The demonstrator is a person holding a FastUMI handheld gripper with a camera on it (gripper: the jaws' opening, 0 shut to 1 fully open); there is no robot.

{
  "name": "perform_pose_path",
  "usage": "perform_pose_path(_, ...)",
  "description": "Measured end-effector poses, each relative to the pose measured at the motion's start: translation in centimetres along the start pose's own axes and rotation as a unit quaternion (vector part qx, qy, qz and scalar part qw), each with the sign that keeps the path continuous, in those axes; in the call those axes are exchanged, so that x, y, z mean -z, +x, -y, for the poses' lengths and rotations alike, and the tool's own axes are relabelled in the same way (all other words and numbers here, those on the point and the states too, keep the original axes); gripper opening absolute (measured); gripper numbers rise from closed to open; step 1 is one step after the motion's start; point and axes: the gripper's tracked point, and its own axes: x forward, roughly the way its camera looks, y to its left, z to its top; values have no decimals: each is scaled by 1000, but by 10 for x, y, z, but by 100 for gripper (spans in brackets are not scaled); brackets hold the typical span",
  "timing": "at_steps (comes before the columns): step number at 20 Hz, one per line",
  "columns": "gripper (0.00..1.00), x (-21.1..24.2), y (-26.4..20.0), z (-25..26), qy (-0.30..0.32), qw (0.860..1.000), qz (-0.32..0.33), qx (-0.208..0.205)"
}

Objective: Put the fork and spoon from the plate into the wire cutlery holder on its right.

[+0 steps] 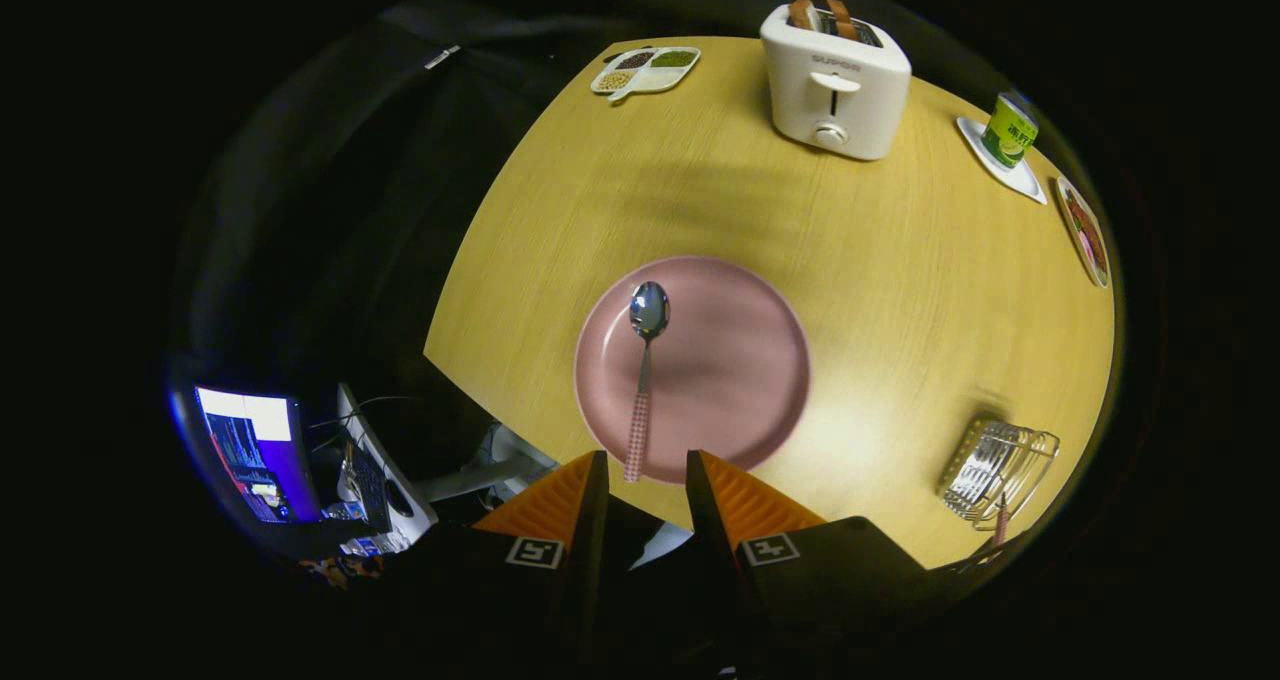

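The spoon (644, 380) lies on the plate (740, 360), its handle pointing back between the tool's (645, 470) wide, empty fingers.

Gripper (646, 465) fingers parted above spoon (645, 370); bare table (900, 360) between plate (740, 380) and wire holder (995, 470).

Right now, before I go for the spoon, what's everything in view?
Table: one, light wood.
Plate: one, pink, just ahead of the jaws.
Spoon: one, silver bowl, checked handle, on the plate, handle end between the jaws.
Wire cutlery holder: one, silver, right of the plate, a checked handle in it.
Toaster: one, white, bread in slots, far side.
Divided dish: one, white.
Can: one, green, on a white coaster.
Monitor: one, lit, beside the table.
Gripper: one, jaws open.
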Motion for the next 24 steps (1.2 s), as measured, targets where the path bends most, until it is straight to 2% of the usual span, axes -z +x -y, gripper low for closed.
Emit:
perform_pose_path(6,50,10,62,2,23,999,-24,31)
perform_pose_path(14,50,25,99,4,37,997,-53,46)
perform_pose_path(16,19,24,96,6,32,997,-50,53)
perform_pose_path(17,14,24,98,8,24,997,-48,54)
perform_pose_path(20,10,15,79,9,22,998,-25,53)
perform_pose_path(24,10,10,21,8,14,999,-28,3)
